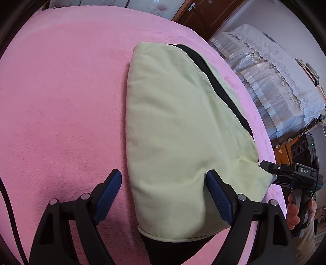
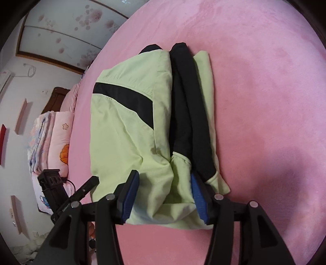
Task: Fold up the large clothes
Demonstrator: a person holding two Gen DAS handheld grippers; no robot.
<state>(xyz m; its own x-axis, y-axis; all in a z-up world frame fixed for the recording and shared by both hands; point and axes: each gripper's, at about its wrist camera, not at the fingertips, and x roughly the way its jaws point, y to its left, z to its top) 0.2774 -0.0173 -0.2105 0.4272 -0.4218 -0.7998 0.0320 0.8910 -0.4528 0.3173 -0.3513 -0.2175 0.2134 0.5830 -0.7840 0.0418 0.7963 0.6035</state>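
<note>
Left wrist view, nearest: left gripper (image 1: 164, 173) released, jaws spread wide, nothing clamped. Left pad down over bare pink bed cover (image 1: 61, 102); right pad over the near end of the garment (image 1: 173, 112), so only the garment's left edge lies between the jaws. Pale green side up here, smooth, with one black band along the far-right edge and a black patch poking out at the near hem. Just right of the jaws, a hand (image 1: 293, 212) wrapped round the other tool's handle, its tip at the garment's near-right corner.

Right wrist view, nearest: right gripper (image 2: 165, 175) grasping the garment, green fabric bunched pad to pad, creases gathering toward the jaws. Shown only from this side: a folded stack with a black diagonal stripe on the left panel and two black strips ahead of the right pad (none of that visible from the left wrist). Left of the jaws, the left tool's body, blocking part of the bed's edge.

Farther out: lace-draped furniture (image 1: 275, 71) beyond the right jaw and a brown door (image 1: 205, 18) past it; folded pink bedding (image 2: 51, 142) left of the right tool's jaws, blossom-patterned panels (image 2: 67, 26) beyond.
</note>
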